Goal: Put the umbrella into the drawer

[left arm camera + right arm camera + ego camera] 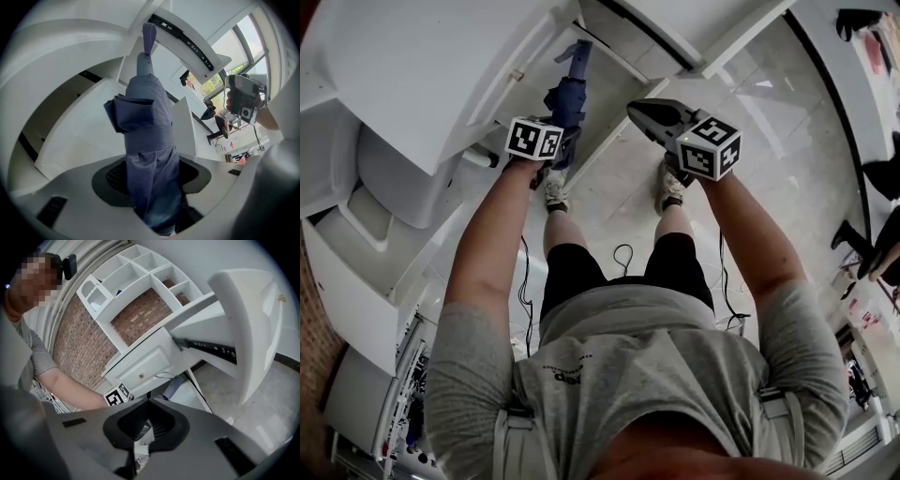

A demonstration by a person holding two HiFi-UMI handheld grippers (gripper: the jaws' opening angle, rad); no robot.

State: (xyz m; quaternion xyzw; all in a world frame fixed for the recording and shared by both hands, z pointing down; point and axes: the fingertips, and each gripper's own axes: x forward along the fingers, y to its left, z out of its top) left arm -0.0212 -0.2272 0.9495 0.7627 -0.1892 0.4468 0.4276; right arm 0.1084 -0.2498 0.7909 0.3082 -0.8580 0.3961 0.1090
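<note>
Between the left gripper's point(151, 177) jaws sits the folded blue umbrella point(147, 117), pinched near its lower end. Its body and narrow tip run up and away from the gripper. Behind the umbrella lie the white inner panels of the open drawer point(525, 94), and a black slide rail point(187, 43) runs along a white board above.

The head view shows the umbrella held over the drawer opening, pointing away from the person, whose feet stand on the floor just short of the cabinet point(422, 66). Whether any part of the umbrella touches the drawer bottom cannot be told.

The right gripper point(639, 111) is held level with the left one and well apart from the umbrella. Its jaws are pressed together with nothing between them. Its view takes in a white shelf unit point(136, 273) on a brick wall and a drawer front with a small knob point(140, 375).

Progress, as judged: the drawer is open and the umbrella is picked up and brought to it. What remains is to lower it inside and let go of it.
</note>
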